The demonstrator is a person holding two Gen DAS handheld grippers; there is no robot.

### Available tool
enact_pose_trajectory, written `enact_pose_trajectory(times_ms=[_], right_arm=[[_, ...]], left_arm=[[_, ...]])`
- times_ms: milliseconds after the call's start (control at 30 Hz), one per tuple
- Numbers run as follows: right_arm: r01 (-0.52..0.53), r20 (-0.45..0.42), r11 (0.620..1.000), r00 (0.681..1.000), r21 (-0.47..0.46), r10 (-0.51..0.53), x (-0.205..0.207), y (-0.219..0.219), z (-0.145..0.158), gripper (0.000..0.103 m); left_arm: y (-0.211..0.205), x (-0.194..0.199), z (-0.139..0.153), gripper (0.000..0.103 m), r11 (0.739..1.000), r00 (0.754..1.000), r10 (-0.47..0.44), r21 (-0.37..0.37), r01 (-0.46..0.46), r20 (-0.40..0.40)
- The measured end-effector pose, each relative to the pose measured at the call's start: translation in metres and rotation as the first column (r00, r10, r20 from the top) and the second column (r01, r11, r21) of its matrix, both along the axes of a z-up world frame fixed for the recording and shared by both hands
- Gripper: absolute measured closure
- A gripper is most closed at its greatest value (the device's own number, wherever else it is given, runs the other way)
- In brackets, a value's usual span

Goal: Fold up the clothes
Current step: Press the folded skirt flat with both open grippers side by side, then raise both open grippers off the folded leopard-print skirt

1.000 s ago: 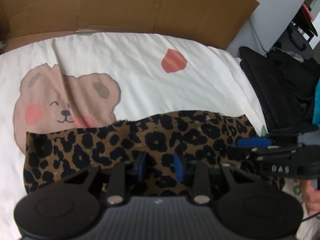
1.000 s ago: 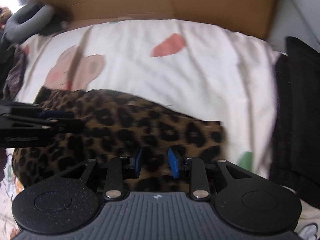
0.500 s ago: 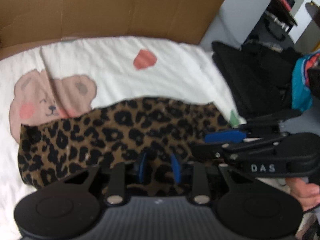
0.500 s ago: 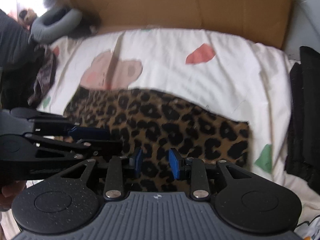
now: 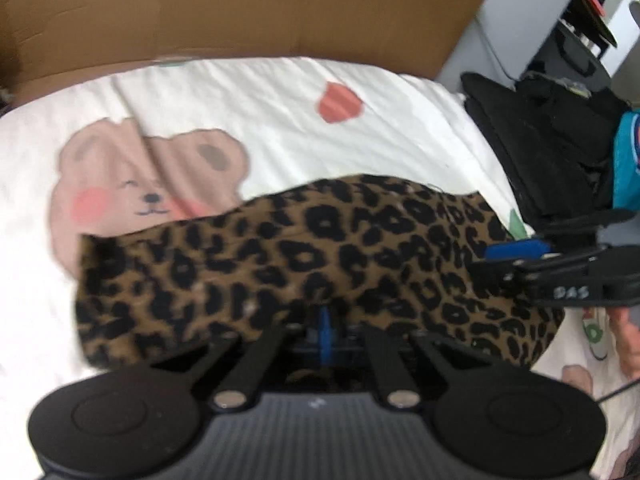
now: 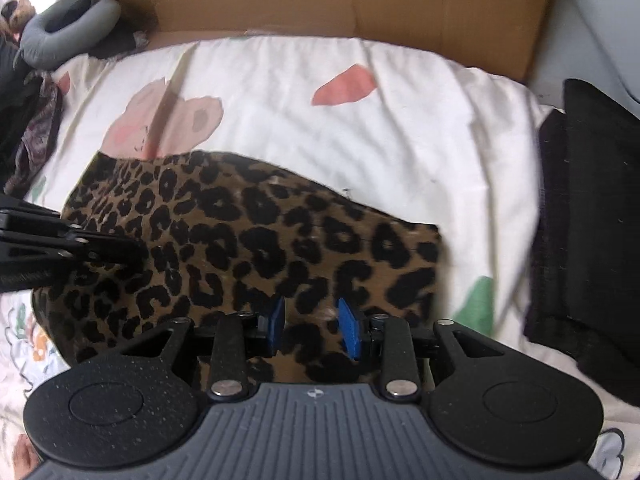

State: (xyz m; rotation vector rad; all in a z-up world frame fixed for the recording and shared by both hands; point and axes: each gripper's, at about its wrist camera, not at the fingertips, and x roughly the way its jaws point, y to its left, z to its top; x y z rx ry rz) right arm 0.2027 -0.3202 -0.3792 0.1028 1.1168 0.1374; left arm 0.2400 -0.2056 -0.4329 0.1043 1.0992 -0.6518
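Note:
A leopard-print garment (image 5: 340,248) (image 6: 260,236) lies flat across a white bed sheet with a bear print (image 5: 256,112). My left gripper (image 5: 324,332) is at the garment's near edge, its blue pads pressed together with cloth bunched around them. It also shows from the side at the left of the right wrist view, as the left gripper (image 6: 120,254). My right gripper (image 6: 312,326) hovers over the garment's near right part, its blue pads apart. The right gripper (image 5: 516,258) reaches in sideways over the garment's right end.
A cardboard sheet (image 5: 240,20) stands behind the bed. Black clothes (image 5: 560,152) (image 6: 592,208) are piled on the right, with a teal item (image 5: 626,160). A grey neck pillow (image 6: 68,24) and dark patterned cloth (image 6: 36,140) sit at the far left. A hand (image 5: 628,336) holds the right gripper.
My left gripper's pads have gone from apart to pressed together on the garment's near edge. The right gripper's pads stay apart. Both views have shifted slightly.

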Motion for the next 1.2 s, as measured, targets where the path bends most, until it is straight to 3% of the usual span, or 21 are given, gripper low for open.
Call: enact_pose_trajectory(times_ms=[67, 233, 333, 533, 667, 800, 1000, 1200], right_arm=[[0.013, 0.014, 0.999, 1.0, 0.038, -0.014, -0.005, -0.006, 0.009, 0.063], [-0.028, 0.067, 0.998, 0.997, 0.063, 0.024, -0.019, 0.005, 0.03, 0.061], [-0.077, 0.081, 0.996, 0.994, 0.046, 0.073, -0.027, 0.022, 0.033, 0.053], [-0.14, 0.045, 0.989, 0.989, 0.046, 0.138, -0.04, 0.046, 0.018, 0.053], [-0.172, 0.007, 0.985, 0.985, -0.009, 0.172, -0.042, 0.058, -0.001, 0.053], [-0.126, -0.024, 0.991, 0.992, -0.045, 0.125, -0.034, 0.045, -0.015, 0.053], [-0.022, -0.015, 0.999, 1.0, -0.046, 0.021, -0.027, 0.01, -0.007, 0.053], [0.047, 0.012, 0.999, 0.999, 0.012, -0.047, -0.033, -0.015, 0.015, 0.053]], left_arm=[[0.006, -0.004, 0.01, 0.082, 1.0, 1.0, 0.007, -0.011, -0.007, 0.012], [-0.002, -0.022, 0.022, 0.081, 0.998, 0.999, -0.032, -0.055, 0.033, 0.016], [-0.01, -0.036, 0.022, 0.08, 0.995, 0.998, -0.066, -0.069, 0.067, 0.013], [-0.011, -0.051, 0.009, 0.076, 0.996, 0.997, -0.08, -0.047, 0.08, 0.002], [-0.009, -0.049, -0.009, 0.076, 0.998, 0.998, -0.064, 0.014, 0.064, 0.003], [-0.001, -0.042, -0.018, 0.077, 0.997, 0.999, -0.047, 0.058, 0.046, 0.018], [0.026, -0.027, -0.014, 0.078, 0.995, 0.999, 0.024, 0.094, -0.029, 0.049], [0.041, -0.036, 0.015, 0.065, 0.997, 0.996, 0.046, 0.053, -0.05, 0.075]])
